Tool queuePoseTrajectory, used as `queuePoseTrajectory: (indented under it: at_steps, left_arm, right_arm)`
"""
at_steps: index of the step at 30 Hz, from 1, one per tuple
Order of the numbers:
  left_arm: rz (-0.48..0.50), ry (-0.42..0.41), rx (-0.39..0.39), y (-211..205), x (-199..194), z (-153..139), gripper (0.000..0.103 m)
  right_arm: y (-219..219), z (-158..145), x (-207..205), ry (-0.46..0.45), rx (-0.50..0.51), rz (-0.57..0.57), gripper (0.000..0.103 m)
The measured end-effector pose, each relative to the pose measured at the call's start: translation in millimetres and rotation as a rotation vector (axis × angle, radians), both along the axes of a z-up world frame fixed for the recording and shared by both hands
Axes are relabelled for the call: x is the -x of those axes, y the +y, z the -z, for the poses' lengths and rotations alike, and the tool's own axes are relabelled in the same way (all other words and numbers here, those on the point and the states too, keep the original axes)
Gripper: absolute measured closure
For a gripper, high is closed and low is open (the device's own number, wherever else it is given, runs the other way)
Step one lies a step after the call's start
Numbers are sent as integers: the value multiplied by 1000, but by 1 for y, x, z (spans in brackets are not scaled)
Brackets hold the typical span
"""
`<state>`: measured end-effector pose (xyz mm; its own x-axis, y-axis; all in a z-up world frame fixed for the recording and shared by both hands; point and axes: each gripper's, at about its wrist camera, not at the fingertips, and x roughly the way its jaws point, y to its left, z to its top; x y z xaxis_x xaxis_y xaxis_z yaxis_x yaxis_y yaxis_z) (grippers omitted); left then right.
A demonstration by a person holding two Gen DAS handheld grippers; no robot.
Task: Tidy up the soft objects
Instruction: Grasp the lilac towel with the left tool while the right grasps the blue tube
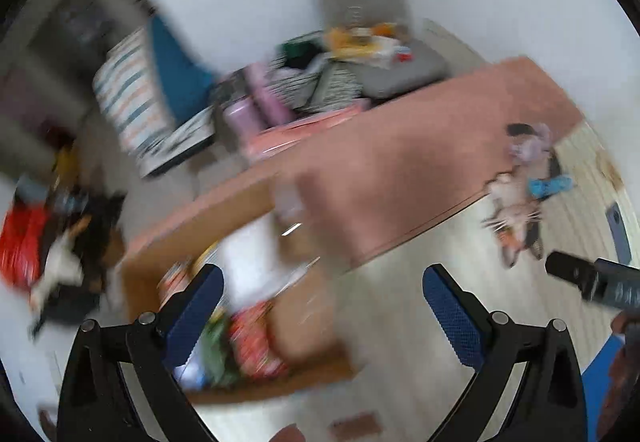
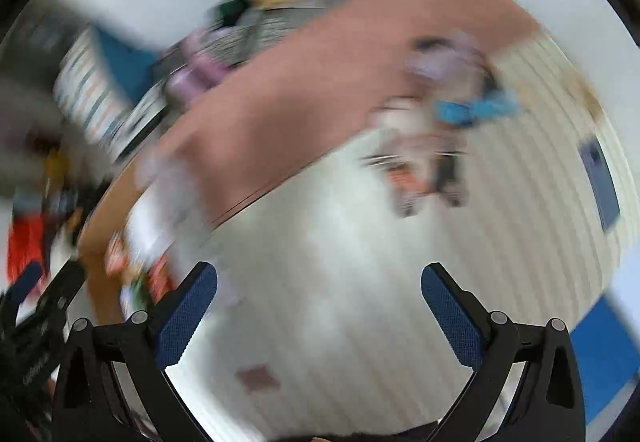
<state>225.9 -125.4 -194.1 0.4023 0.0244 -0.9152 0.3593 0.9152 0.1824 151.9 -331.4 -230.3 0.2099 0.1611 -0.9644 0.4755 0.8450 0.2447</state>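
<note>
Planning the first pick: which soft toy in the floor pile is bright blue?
The blue toy, at the pile's far right edge; the others beside it look cream or lilac.

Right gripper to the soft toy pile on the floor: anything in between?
Nothing visible. The right gripper is open and empty over bare pale floor, and the soft toy pile lies ahead by the cardboard box flap. Heavy motion blur could hide small items.

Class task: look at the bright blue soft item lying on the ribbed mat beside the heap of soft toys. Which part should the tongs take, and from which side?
Take the blue soft item across its narrow middle, coming from above. It lies long and flat on the ribbed mat, its far end free of the toy heap, so open tongs can straddle it there. Blur hides finer shape. Both the right tongs and left tongs are open and empty.
</note>
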Motion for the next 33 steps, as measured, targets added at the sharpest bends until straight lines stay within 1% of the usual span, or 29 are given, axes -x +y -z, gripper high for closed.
queuePoseTrajectory:
  at_steps: [2, 4, 5, 6, 7, 8, 11, 12, 13, 14, 15, 17, 18, 21, 25, 27, 28, 29, 30, 31, 32, 33]
  left_arm:
    - [68, 38, -7, -44, -25, 17, 1]
    - [148, 84, -44, -104, -55, 43, 1]
    - [174, 89, -67, -123, -63, 51, 1]
    - [235, 117, -88, -155, -75, 67, 1]
    - [273, 134, -110, -181, -84, 79, 5]
    - [304, 150, -130, -204, -92, 90, 5]
    - [373, 208, -157, -255, -110, 115, 6]
    - [401, 234, -161, -272, -116, 123, 6]
    - [415, 248, -165, -286, -121, 130, 6]
    - [427, 256, -169, -296, -125, 134, 6]
    - [448, 275, -174, -310, -130, 140, 6]
    - [469, 305, -180, -329, -136, 149, 6]
    - [479, 325, -188, -339, -138, 155, 6]
    - [520, 385, -185, -360, -134, 172, 6]
    - [584, 465, -205, -388, -119, 199, 6]
    - [605, 491, -247, -399, -110, 217, 6]
    - [610, 490, -261, -402, -107, 222, 6]
    - [617, 489, -271, -405, -104, 227, 6]
    - [617, 490, -279, -407, -100, 232, 9]
    - [611, 491, -280, -408, -98, 236, 21]
    - [602, 500, -274, -408, -98, 238, 23]
    - [583, 507, -245, -408, -99, 236, 29]
  right_arm:
    - [-61, 28, -9, 30, -54, 128, 0]
    - [-115, 57, -18, 51, -96, 231, 1]
    - [-141, 73, -22, 60, -117, 289, 3]
    - [-158, 84, -28, 73, -122, 318, 5]
    - [-179, 100, -35, 91, -135, 360, 8]
    - [-197, 116, -40, 107, -147, 399, 13]
    - [-237, 157, -51, 158, -184, 482, 20]
    - [-245, 167, -55, 166, -192, 498, 25]
    - [-253, 179, -59, 184, -198, 514, 29]
    - [-258, 188, -64, 197, -205, 511, 39]
    - [-261, 197, -70, 215, -216, 497, 44]
    - [-263, 194, -81, 228, -175, 445, 66]
    - [-265, 192, -86, 236, -158, 416, 72]
    - [-266, 194, -88, 268, -159, 335, 79]
    - [-268, 193, -79, 303, -112, 240, 79]
    - [-270, 195, -79, 318, -107, 214, 78]
    - [-270, 196, -80, 330, -107, 197, 75]
    - [-269, 199, -82, 344, -106, 190, 64]
    - [-270, 201, -85, 359, -92, 182, 53]
    - [-270, 203, -87, 369, -70, 171, 50]
    - [-272, 206, -87, 372, -63, 167, 47]
    - [-271, 206, -87, 366, -63, 171, 47]
